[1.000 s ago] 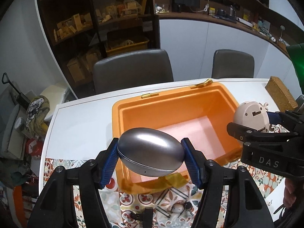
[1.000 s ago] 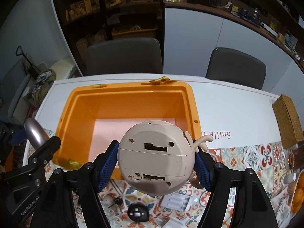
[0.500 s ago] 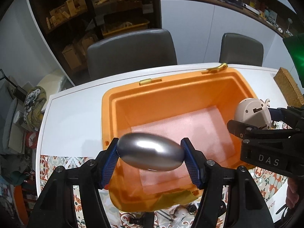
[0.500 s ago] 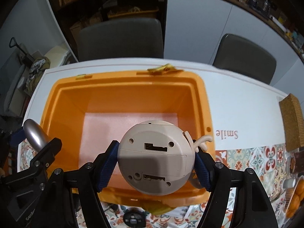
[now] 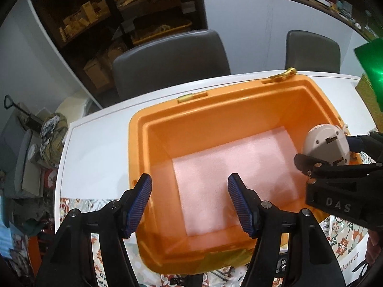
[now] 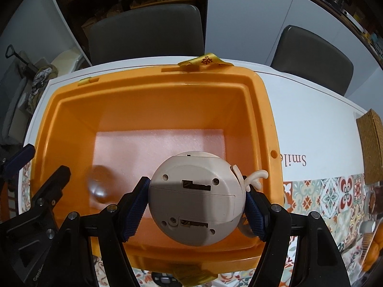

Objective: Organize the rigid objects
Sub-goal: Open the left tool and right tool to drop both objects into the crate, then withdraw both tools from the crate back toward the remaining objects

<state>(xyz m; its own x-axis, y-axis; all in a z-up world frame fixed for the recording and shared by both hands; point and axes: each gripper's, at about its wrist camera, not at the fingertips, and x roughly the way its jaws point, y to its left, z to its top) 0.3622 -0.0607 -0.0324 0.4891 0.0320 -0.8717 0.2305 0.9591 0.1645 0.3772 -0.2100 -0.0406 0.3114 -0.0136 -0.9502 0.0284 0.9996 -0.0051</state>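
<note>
An open orange box (image 5: pixel 134 143) (image 6: pixel 167 76) with pink foam (image 5: pixel 227 162) on its bottom stands on the white table. My left gripper (image 5: pixel 189 181) hangs over the box's near left part, open, with nothing between its blue pads. A silver egg-shaped object (image 6: pixel 98 184) shows as a blur low inside the box, at the near left over the foam. My right gripper (image 6: pixel 196 191) is shut on a beige round toy (image 6: pixel 196 198) (image 5: pixel 325 143) with a curly tail, held above the box's near right part, its underside toward the camera.
Two grey chairs (image 6: pixel 146 33) stand behind the table. A woven box (image 6: pixel 369 143) lies at the right edge. A patterned cloth (image 6: pixel 323 191) covers the near side, with small items under the grippers and oranges (image 6: pixel 373 251) at the far right.
The silver egg has left the left gripper's pads and now appears blurred inside the box. Both grippers have come forward and down over the box. The right gripper still holds the toy.
</note>
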